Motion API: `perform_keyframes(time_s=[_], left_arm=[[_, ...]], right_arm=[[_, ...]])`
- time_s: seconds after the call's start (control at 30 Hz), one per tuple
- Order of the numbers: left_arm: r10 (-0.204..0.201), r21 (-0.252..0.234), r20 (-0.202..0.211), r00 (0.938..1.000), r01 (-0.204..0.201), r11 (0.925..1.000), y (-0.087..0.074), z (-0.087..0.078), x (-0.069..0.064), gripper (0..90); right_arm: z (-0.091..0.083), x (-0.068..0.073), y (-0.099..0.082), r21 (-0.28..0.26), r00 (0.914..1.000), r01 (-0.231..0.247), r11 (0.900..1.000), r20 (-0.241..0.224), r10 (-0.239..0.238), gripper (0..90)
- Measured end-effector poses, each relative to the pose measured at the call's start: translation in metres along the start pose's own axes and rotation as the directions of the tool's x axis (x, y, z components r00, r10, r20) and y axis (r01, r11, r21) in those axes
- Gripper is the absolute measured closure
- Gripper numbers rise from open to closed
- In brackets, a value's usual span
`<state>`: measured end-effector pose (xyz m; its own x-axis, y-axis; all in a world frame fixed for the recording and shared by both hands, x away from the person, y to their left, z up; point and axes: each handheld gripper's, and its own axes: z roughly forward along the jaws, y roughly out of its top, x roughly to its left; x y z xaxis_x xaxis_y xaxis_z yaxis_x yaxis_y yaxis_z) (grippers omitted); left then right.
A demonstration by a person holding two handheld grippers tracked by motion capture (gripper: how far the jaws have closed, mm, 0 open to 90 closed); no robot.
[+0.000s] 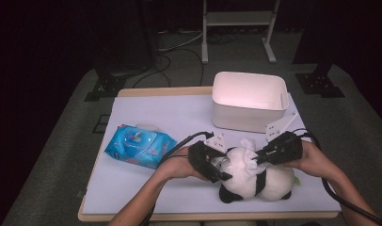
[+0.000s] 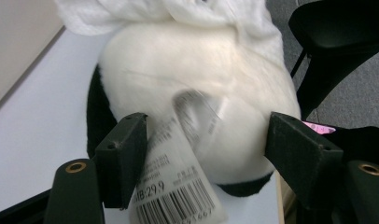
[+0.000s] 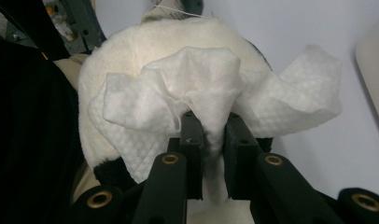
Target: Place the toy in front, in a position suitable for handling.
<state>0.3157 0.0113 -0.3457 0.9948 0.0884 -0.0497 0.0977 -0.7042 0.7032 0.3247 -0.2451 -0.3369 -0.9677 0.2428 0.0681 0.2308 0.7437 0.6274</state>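
A black-and-white panda plush [image 1: 255, 181] lies on its side near the front of the white table [image 1: 151, 110]. My left gripper [image 1: 220, 167] holds its left end: in the left gripper view the jaws [image 2: 206, 123] bracket the white fur [image 2: 201, 70], pads against it, and a barcode tag [image 2: 178, 186] hangs beside one jaw. My right gripper [image 1: 259, 157] comes in from the right, shut on a crumpled white wipe [image 1: 248, 153]. In the right gripper view the wipe [image 3: 201, 79] bunches out of the gripper [image 3: 213, 119] and rests on the plush [image 3: 131, 51].
A white open bin [image 1: 249, 101] stands at the back right of the table. A blue pack of wet wipes [image 1: 139, 146] lies to the left of my left hand. The plush lies close to the table's front edge [image 1: 203, 216].
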Motion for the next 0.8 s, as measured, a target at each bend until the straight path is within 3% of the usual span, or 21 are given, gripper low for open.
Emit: perform_keyframes(time_s=[0.1,0.17,0.27,0.4,0.57,0.8], left_arm=[[0.005,0.011,-0.006,1.0,-0.005,0.9999,0.006,0.001,-0.001,27.8],[0.029,0.023,-0.002,0.9996,-0.029,0.9993,0.008,0.003,-0.004,27.8],[0.057,0.011,0.018,0.9982,-0.057,0.9983,0.008,0.006,-0.01,33.5],[0.081,0.013,0.004,0.9967,-0.081,0.9966,0.011,0.008,-0.017,36.6],[0.095,0.013,-0.001,0.9955,-0.095,0.9954,0.011,0.009,-0.02,36.6],[0.128,0.014,0.001,0.9918,-0.128,0.9917,0.012,0.008,-0.023,36.6]], right_arm=[[0.001,0.008,-0.001,-0.007,0.9999,0.015,0.9999,0.002,-0.015,79.3],[0.001,0.013,-0.002,-0.007,0.9997,0.022,0.9997,0.006,-0.022,79.5],[-0.001,0.018,-0.004,-0.01,0.9995,0.03,0.9995,-0.003,-0.03,79.4],[-0.009,0.019,-0.005,-0.012,0.9995,0.032,0.9994,-0.002,-0.032,79.5],[-0.009,0.017,0.008,-0.001,0.9986,0.053,0.9986,0.009,-0.053,79.4],[0.001,0.005,0.036,-0.004,0.9971,0.076,0.9971,-0.012,-0.076,79.4]])
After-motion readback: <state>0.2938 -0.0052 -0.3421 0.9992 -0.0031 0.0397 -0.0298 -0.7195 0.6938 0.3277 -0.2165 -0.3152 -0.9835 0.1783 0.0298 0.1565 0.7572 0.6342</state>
